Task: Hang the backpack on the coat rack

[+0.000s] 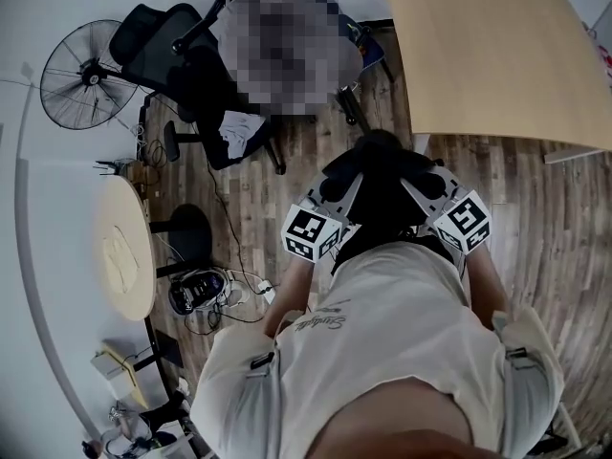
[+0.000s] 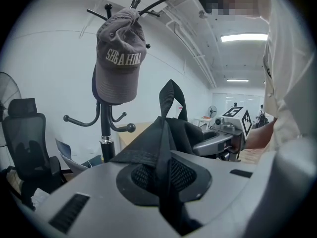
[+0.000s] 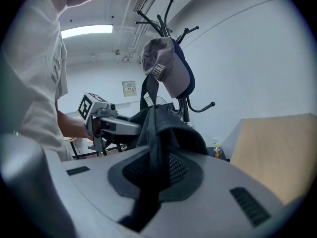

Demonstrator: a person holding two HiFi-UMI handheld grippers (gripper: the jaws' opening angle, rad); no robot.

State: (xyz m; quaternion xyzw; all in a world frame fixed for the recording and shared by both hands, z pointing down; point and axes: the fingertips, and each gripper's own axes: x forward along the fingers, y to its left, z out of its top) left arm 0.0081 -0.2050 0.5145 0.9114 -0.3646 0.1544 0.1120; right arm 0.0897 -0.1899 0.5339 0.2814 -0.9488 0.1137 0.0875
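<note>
Both grippers hold the backpack (image 1: 381,191) up before the coat rack (image 2: 104,133).
The left gripper (image 2: 163,182) and right gripper (image 3: 153,180) each pinch the backpack's black fabric, and its inside is hidden. A grey cap (image 2: 119,63) tops the rack, with an office chair (image 1: 167,41) and fan (image 1: 81,84) nearby. Both forearms reach forward, tipped slightly down.

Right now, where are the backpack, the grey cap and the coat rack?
backpack (image 2: 183,133), left gripper view, black fabric near its top.
grey cap (image 2: 119,66), left gripper view, lettered front panel.
coat rack (image 2: 105,125), left gripper view, pole below the cap.
</note>
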